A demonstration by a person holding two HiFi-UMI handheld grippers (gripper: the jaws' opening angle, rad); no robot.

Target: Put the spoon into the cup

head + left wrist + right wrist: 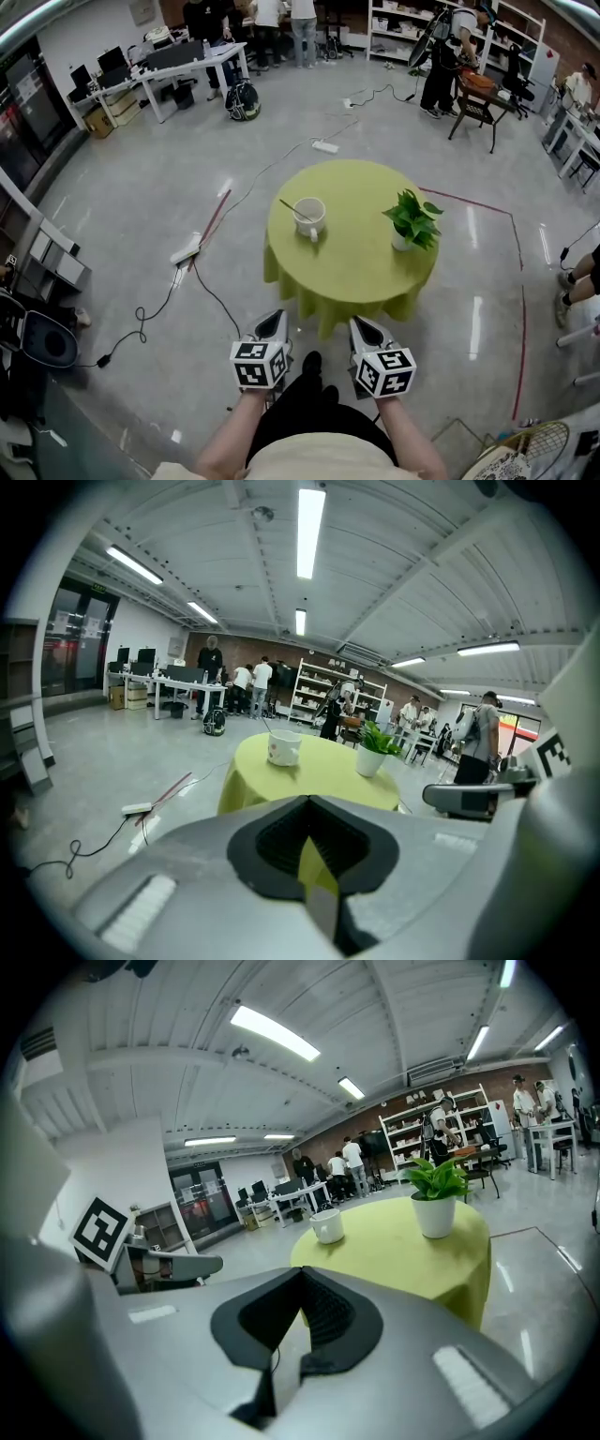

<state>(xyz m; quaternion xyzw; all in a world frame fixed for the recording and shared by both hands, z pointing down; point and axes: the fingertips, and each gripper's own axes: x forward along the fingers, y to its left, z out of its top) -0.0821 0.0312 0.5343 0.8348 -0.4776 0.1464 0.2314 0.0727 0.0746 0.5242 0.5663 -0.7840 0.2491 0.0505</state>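
Note:
A white cup point(309, 217) stands on the left part of a round table under a yellow-green cloth point(356, 267). A thin spoon point(288, 208) rests in the cup, its handle slanting out to the upper left. The cup point(283, 748) and the spoon handle point(265, 727) also show in the left gripper view, and the cup point(328, 1225) in the right gripper view. My left gripper point(273, 324) point(309, 803) and right gripper point(360, 327) point(302, 1271) hang side by side short of the table's near edge. Both are shut and hold nothing, well away from the cup.
A potted green plant point(412, 223) sits on the table's right side. Cables and a power strip point(185, 253) lie on the floor to the left, and red tape lines point(518, 281) run to the right. Desks, shelves, a chair point(478, 108) and several people stand at the far end.

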